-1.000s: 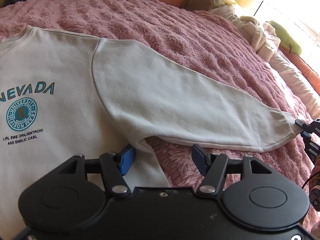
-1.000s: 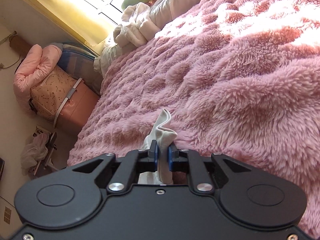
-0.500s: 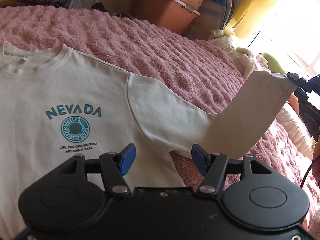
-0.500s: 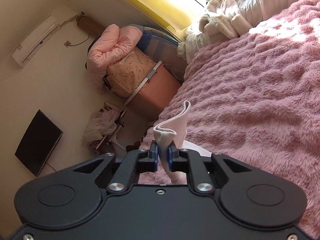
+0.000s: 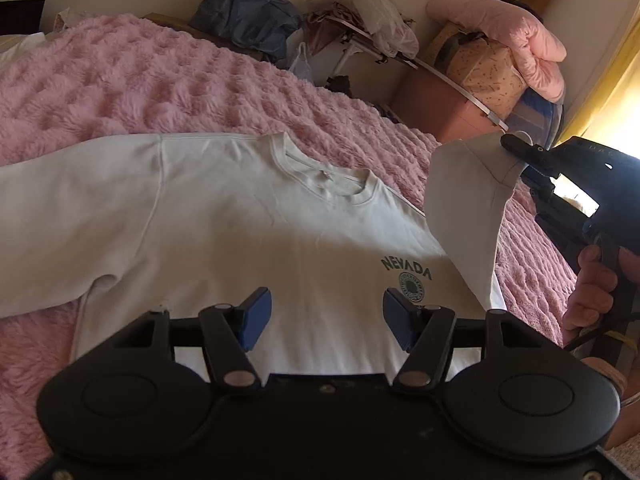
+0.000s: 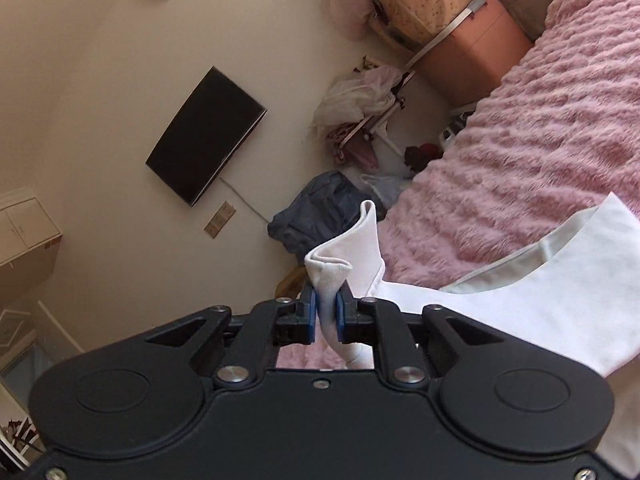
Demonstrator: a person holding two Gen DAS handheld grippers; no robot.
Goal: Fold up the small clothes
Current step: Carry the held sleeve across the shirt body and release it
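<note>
- White cotton sweatshirt with a teal "NEVADA" print [image 5: 240, 216] lies face up and flat on the fluffy pink bed blanket [image 5: 120, 80], its ribbed collar pointing away from the left wrist camera.
- Left gripper [image 5: 327, 316] hovers low over the sweatshirt's chest, its blue-padded jaws spread wide with nothing between them.
- Right gripper [image 6: 325, 312] has its jaws clenched on the ribbed cuff of the sweatshirt's sleeve [image 6: 340, 252]; the cuff bunches up above the pads.
- In the left wrist view that sleeve [image 5: 468, 208] is raised off the blanket and hangs over the chest, beside the print.
- The other sleeve [image 5: 60, 208] lies stretched out flat on the blanket.
- Beyond the bed stand a salmon-pink storage box [image 6: 472, 52], a black wall-mounted screen [image 6: 206, 134] and a crumpled dark blue bag [image 6: 320, 212].
</note>
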